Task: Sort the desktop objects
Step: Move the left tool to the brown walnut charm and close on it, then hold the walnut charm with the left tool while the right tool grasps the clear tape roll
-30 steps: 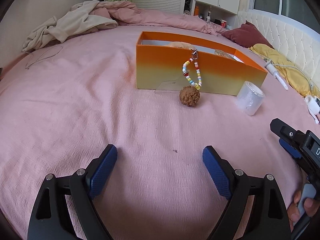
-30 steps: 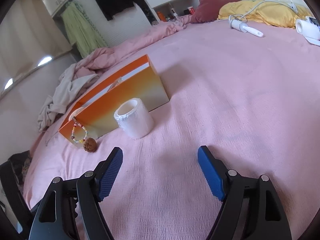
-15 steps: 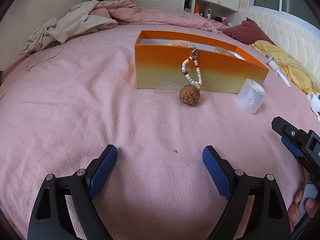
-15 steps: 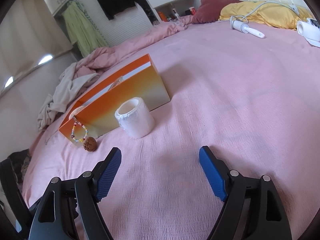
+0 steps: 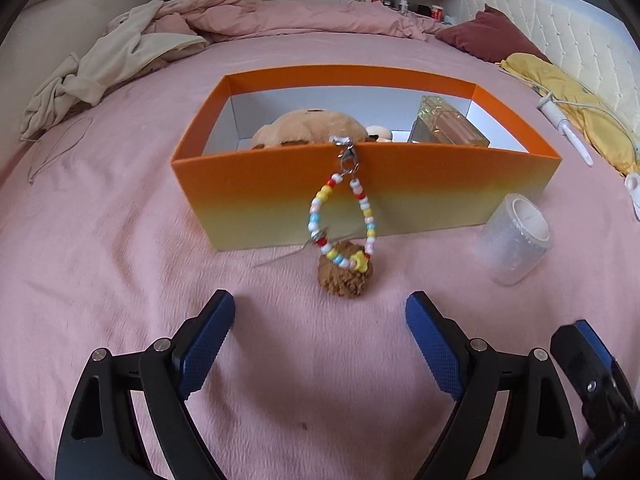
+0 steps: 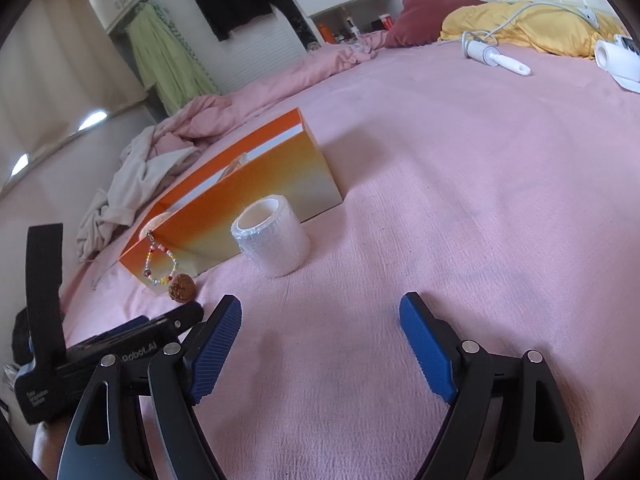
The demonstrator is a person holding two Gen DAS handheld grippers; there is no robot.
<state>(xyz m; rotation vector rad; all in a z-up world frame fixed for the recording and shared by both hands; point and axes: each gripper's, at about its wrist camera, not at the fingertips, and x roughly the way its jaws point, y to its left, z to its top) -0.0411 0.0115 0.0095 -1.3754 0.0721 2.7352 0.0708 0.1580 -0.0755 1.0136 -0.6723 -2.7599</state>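
An orange box (image 5: 280, 196) (image 6: 256, 196) stands on the pink bed. Inside it lie a tan plush toy (image 5: 308, 128) and a clear yellowish bottle (image 5: 444, 128). A colourful bead loop (image 5: 344, 224) (image 6: 160, 264) hangs by a clasp from the box's front wall. A brown walnut-like ball (image 5: 345, 278) (image 6: 182, 288) rests on the sheet below the loop. To the right lies a clear tape roll (image 5: 514, 248) (image 6: 272, 240). My left gripper (image 5: 320, 344) is open just short of the ball. My right gripper (image 6: 320, 344) is open, the roll ahead and left of it.
Crumpled beige and pink bedding (image 5: 160, 36) lies behind the box on the left. A maroon pillow (image 5: 488, 36), a yellow blanket (image 5: 568, 100) and a white corded device (image 6: 496, 60) lie to the right. The left gripper's body (image 6: 100, 352) shows at the right view's lower left.
My left gripper has moved forward and higher toward the box, so the box's inside and the ball are much nearer. The right gripper has barely shifted.
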